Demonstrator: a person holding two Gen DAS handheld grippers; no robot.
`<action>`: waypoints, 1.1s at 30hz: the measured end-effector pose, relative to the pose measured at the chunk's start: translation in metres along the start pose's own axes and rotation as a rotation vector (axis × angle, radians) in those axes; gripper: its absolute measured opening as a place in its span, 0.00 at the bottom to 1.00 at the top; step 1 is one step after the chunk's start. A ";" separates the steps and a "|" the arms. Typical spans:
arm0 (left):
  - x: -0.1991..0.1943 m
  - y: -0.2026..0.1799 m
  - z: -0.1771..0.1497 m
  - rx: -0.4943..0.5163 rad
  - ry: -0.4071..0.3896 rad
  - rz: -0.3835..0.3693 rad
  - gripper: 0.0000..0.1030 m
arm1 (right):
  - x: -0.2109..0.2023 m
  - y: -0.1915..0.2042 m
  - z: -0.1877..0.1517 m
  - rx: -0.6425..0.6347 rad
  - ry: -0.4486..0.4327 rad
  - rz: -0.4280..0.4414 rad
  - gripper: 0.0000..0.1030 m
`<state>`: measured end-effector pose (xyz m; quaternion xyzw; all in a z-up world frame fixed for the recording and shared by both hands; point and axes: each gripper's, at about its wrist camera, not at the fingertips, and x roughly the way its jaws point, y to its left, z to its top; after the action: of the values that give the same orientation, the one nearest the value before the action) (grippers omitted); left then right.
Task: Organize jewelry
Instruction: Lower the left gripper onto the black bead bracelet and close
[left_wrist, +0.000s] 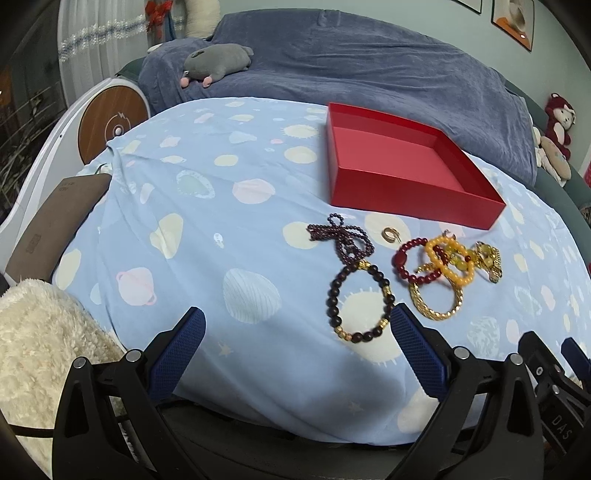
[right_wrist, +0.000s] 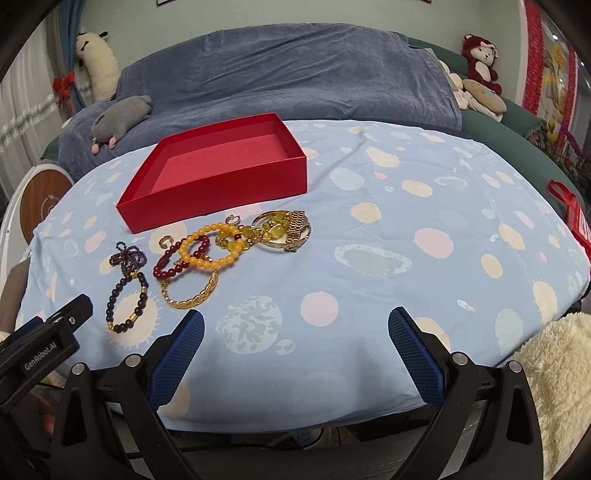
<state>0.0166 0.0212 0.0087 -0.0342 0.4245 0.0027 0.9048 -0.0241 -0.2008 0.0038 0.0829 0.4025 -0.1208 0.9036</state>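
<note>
An empty red box (left_wrist: 399, 177) (right_wrist: 221, 177) stands on the round table covered by a light blue patterned cloth (left_wrist: 221, 221) (right_wrist: 406, 221). In front of it lies jewelry: a dark bead bracelet (left_wrist: 334, 295) (right_wrist: 110, 299), a purple bead strand (left_wrist: 343, 240) (right_wrist: 129, 258), a red bead bracelet (left_wrist: 402, 258) (right_wrist: 168, 266), a yellow bead bracelet (left_wrist: 458, 277) (right_wrist: 218, 260), a gold chain bracelet (left_wrist: 424, 306) (right_wrist: 192, 301), a gold watch (left_wrist: 491, 258) (right_wrist: 295, 225) and a small ring (left_wrist: 389, 234) (right_wrist: 166, 242). My left gripper (left_wrist: 297, 325) is open near the table's front edge, its right finger beside the dark bracelet. My right gripper (right_wrist: 295, 326) is open over bare cloth, right of the jewelry.
A blue-covered sofa (left_wrist: 351, 66) (right_wrist: 295, 74) with a grey plush toy (left_wrist: 218, 62) (right_wrist: 118, 118) stands behind the table. A red plush (right_wrist: 480, 59) sits at the right. Cream fleece (left_wrist: 40, 350) (right_wrist: 554, 369) lies at the near edges. A round wooden device (left_wrist: 110, 122) is at the left.
</note>
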 end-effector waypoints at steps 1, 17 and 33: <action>0.002 0.000 0.001 0.002 0.004 0.004 0.92 | 0.001 -0.002 0.001 0.010 0.005 0.000 0.93; 0.047 -0.012 0.010 0.078 0.144 -0.016 0.42 | 0.021 -0.010 0.011 0.037 0.078 0.015 0.93; 0.046 -0.014 0.018 0.055 0.129 -0.113 0.08 | 0.063 -0.001 0.052 0.042 0.114 0.083 0.91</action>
<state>0.0601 0.0077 -0.0139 -0.0332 0.4793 -0.0625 0.8748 0.0529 -0.2243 -0.0092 0.1250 0.4469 -0.0866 0.8816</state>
